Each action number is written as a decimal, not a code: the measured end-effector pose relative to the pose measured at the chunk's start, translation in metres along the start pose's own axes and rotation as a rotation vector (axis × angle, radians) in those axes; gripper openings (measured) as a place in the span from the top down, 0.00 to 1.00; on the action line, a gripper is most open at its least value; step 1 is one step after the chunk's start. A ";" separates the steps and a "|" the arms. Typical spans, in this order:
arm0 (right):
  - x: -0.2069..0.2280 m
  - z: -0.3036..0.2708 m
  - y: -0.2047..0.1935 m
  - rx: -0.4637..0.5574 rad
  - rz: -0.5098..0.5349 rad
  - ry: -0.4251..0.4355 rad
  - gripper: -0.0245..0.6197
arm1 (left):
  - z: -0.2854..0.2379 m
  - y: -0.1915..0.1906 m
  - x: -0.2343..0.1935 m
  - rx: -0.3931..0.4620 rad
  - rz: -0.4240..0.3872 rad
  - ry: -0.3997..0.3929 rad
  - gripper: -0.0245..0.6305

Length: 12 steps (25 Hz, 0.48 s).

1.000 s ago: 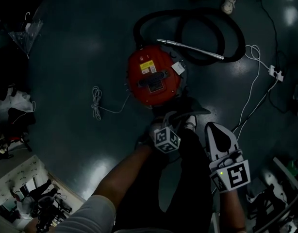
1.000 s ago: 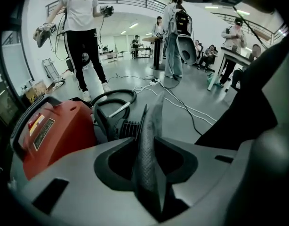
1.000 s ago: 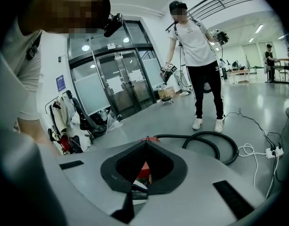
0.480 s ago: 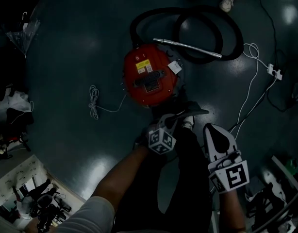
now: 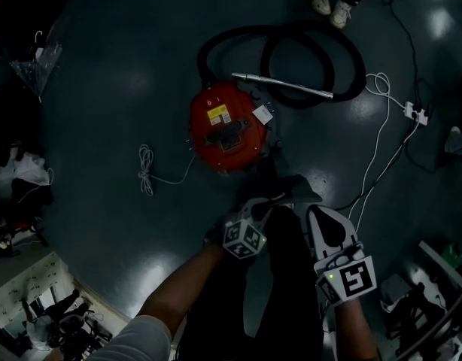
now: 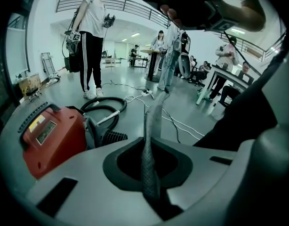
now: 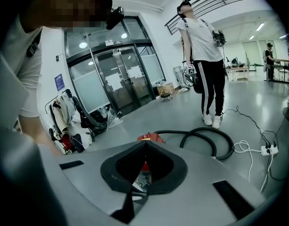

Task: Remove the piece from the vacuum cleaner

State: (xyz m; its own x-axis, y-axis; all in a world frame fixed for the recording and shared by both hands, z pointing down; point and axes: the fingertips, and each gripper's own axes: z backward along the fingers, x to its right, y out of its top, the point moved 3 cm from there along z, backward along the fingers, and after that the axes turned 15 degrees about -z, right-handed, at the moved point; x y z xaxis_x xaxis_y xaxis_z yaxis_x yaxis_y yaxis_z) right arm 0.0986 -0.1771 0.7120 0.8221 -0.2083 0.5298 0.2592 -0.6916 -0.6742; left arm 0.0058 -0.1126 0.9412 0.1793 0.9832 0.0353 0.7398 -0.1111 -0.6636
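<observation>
- Jaws of left gripper (image 6: 148, 144) have just been closing; we read them as clamped on a thin grey mesh-textured piece (image 6: 149, 173), which sticks up past the tips.
- We see the piece held off the floor just beside the near edge of the vacuum cleaner (image 5: 227, 126); it looks clear of the red body.
- On the right gripper (image 7: 145, 144) the jaws meet at the tips with nothing between them. It sits next to the left gripper, slightly farther from the vacuum cleaner.
- The vacuum cleaner is a round red canister on the dark floor (image 5: 103, 104), with a yellow label and black handle on top.
- A black hose (image 5: 351, 51) loops on the far side of the vacuum cleaner, with a metal wand (image 5: 284, 83) lying across the loops.
- A white cable bundle (image 5: 147, 168) lies left of the vacuum cleaner in the head view.
- A power strip (image 5: 413, 112) lies well to the right of the vacuum cleaner, past the hose.
- A person's shoes (image 5: 329, 6) are beyond the hose.
</observation>
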 end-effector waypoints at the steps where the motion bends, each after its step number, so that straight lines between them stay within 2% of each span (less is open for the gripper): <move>1: -0.008 0.005 0.006 0.013 -0.002 0.005 0.94 | 0.012 0.008 0.001 0.004 0.005 -0.004 0.92; 6: -0.053 0.041 0.041 0.048 0.023 0.012 0.94 | 0.091 0.060 0.003 0.037 -0.012 -0.017 0.92; 12: -0.123 0.101 0.071 0.068 0.067 0.020 0.94 | 0.211 0.140 0.017 0.106 -0.027 -0.030 0.92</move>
State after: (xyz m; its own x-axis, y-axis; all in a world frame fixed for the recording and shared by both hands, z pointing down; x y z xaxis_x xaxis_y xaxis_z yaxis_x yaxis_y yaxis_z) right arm 0.0666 -0.1311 0.5470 0.8285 -0.2667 0.4925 0.2388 -0.6272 -0.7414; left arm -0.0248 -0.0807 0.6912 0.1397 0.9896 0.0335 0.6711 -0.0697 -0.7381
